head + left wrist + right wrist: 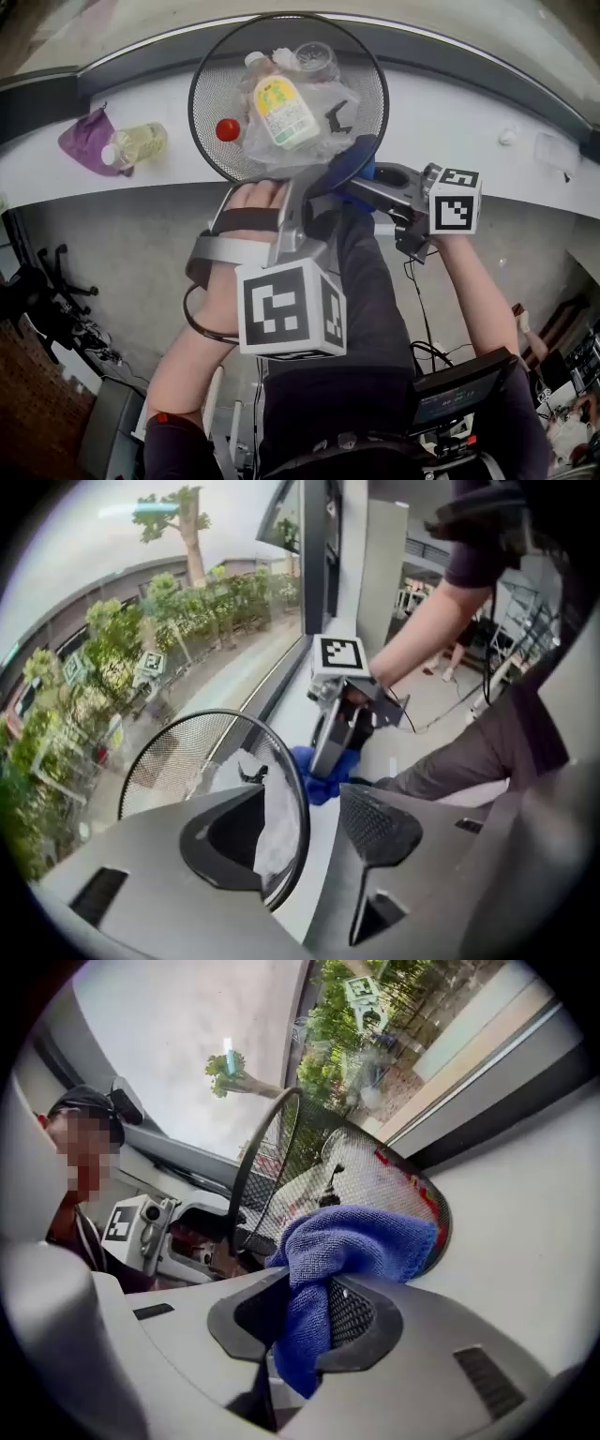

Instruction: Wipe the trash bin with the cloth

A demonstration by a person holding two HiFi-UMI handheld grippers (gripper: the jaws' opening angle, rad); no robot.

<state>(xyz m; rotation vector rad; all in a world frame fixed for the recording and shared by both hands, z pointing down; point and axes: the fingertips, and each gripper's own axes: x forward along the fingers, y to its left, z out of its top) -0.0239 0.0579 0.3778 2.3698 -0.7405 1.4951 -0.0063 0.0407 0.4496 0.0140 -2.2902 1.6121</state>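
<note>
The right gripper (pixel 305 1321) grips the blue microfibre cloth (pixel 361 1237), whose bunched end lies against the near wall of the round black wire-mesh trash bin (pixel 208 103). The left gripper (pixel 300 832) has its jaws wide astride the rim. Wiping seems barely begun, with most of the mesh left.

The left gripper (pixel 305 836) and right gripper (pixel 305 1321) are pale grey moulded shells with black, mesh-textured pads (pixel 375 825) on the inner jaw faces and dark rectangular slots (pixel 97 894) further back. Behind the jaws, each carries a white cube (pixel 291 309) with black square markers, and a black strap (pixel 246 219) and thin black cable (pixel 192 317) sit behind the left one. The person wears a dark short-sleeved top (pixel 478 560) and dark grey trousers (pixel 487 752).
</note>
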